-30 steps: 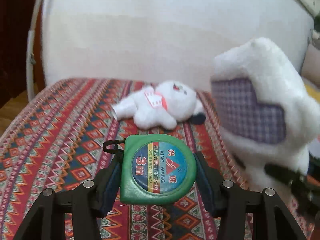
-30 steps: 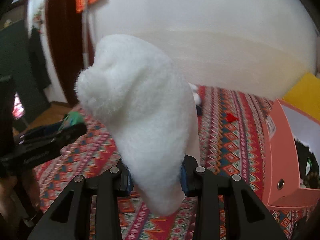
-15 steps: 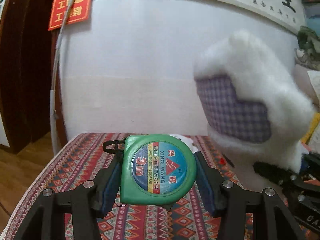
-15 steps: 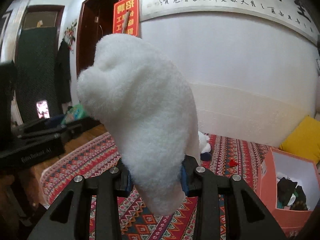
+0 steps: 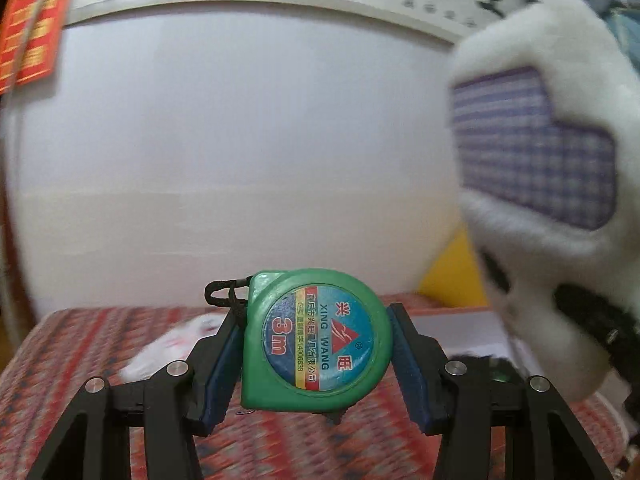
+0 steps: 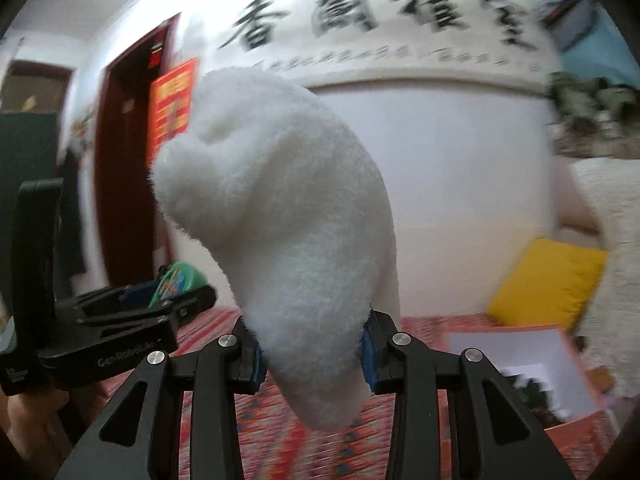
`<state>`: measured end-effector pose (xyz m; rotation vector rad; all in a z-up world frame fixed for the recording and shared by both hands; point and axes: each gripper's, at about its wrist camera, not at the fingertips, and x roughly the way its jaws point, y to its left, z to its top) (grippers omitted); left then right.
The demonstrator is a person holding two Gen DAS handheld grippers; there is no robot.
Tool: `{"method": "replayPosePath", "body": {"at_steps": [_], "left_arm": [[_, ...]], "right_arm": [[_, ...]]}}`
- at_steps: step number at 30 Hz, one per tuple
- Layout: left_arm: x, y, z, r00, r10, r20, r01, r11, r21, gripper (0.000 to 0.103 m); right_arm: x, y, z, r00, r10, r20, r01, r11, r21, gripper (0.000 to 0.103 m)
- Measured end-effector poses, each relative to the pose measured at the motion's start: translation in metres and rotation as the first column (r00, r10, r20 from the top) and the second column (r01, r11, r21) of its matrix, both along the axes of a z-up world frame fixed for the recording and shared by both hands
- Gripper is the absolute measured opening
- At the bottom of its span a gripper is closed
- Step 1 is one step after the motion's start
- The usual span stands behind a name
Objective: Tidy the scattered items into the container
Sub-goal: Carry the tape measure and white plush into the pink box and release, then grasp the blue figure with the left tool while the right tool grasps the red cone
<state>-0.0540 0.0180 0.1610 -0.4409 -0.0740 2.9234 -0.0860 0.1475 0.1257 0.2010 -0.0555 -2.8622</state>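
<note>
My left gripper is shut on a green 3 m tape measure, held in the air above the patterned bed cover. My right gripper is shut on a white plush toy, also held up; the toy shows in the left wrist view at the right with a purple checked patch. The left gripper with the tape measure also shows in the right wrist view. An orange box with a white inside stands at the lower right. A second white plush toy lies blurred on the cover.
The red patterned bed cover spreads below both grippers. A yellow cushion leans against the white wall behind the box. A dark door and a red poster are at the left.
Both grippers have risen and swung right with their loads still held. The views have tilted up to the wall, and the orange box has come closer at the lower right.
</note>
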Motion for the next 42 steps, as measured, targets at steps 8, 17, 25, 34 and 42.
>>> {"method": "replayPosePath", "body": {"at_steps": [8, 17, 25, 34, 42], "left_arm": [[-0.076, 0.137, -0.011, 0.969, -0.228, 0.09, 0.231, 0.973, -0.024, 0.058], [-0.186, 0.241, -0.065, 0.931, -0.206, 0.302, 0.253, 0.959, -0.127, 0.085], [-0.169, 0.173, -0.071, 0.94, -0.152, 0.305, 0.185, 0.979, -0.082, 0.09], [-0.074, -0.008, -0.155, 0.922, 0.081, 0.378, -0.023, 0.988, -0.154, 0.095], [-0.067, -0.167, -0.214, 0.825, 0.336, 0.455, -0.299, 0.942, -0.153, 0.095]], "right_arm": [[-0.015, 0.162, -0.009, 0.913, -0.408, 0.031, 0.405, 0.912, 0.069, 0.04], [-0.143, 0.246, -0.081, 0.767, -0.581, 0.273, 0.55, 0.814, 0.186, 0.071], [-0.152, 0.258, -0.076, 0.786, -0.574, 0.23, 0.565, 0.818, 0.11, 0.091], [-0.13, 0.169, -0.042, 0.876, -0.434, 0.211, 0.442, 0.897, 0.009, 0.098], [-0.165, 0.036, -0.079, 0.931, -0.006, 0.366, 0.049, 0.993, -0.107, 0.101]]}}
